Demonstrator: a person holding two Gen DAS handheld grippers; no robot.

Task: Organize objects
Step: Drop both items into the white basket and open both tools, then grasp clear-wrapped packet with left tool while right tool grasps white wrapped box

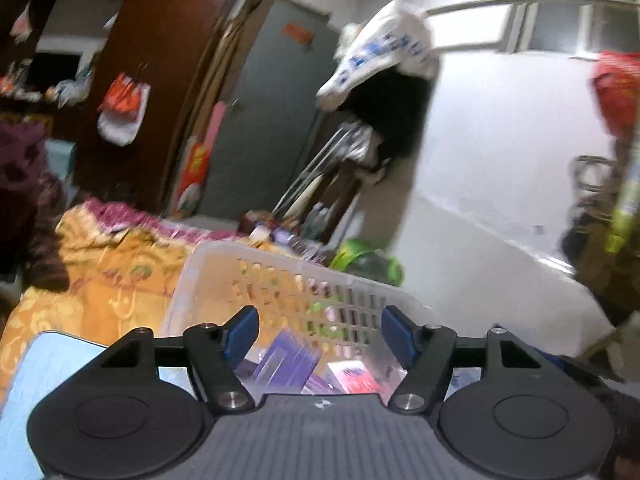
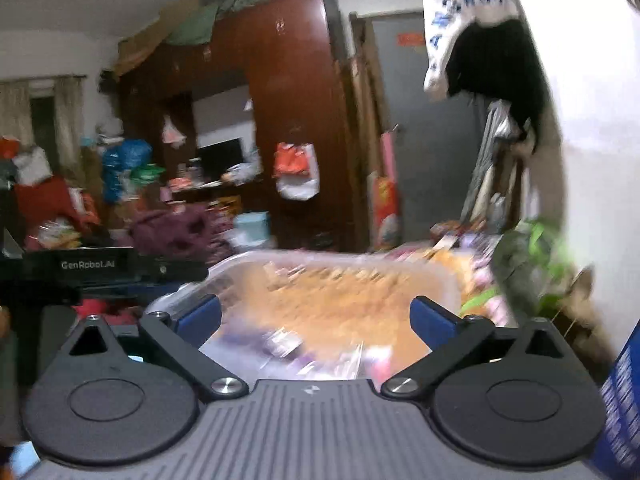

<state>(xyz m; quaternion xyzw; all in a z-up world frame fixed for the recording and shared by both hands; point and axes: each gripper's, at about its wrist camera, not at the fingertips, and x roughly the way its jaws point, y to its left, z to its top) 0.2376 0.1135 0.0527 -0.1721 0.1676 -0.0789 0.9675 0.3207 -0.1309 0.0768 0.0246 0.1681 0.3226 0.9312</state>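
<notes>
A white perforated plastic basket [image 1: 280,276] sits on an orange patterned bedspread [image 1: 112,276], just ahead of my left gripper [image 1: 318,334]. Purple and pink packets [image 1: 292,364] lie inside it. The left gripper's blue pads stand apart with nothing pressed between them. In the right wrist view the same basket [image 2: 440,280] is blurred, with packets [image 2: 288,344] in its near end. My right gripper [image 2: 316,320] is wide open above the basket's near edge and holds nothing. The left gripper's black body [image 2: 96,266] shows at the left of that view.
A dark wooden wardrobe [image 2: 288,100] and a grey door [image 1: 260,112] stand behind the bed. A white plastic bag [image 1: 384,52] and dark clothes hang on the white wall at the right. A green bag [image 1: 368,260] lies past the basket. Clutter is piled at the far left.
</notes>
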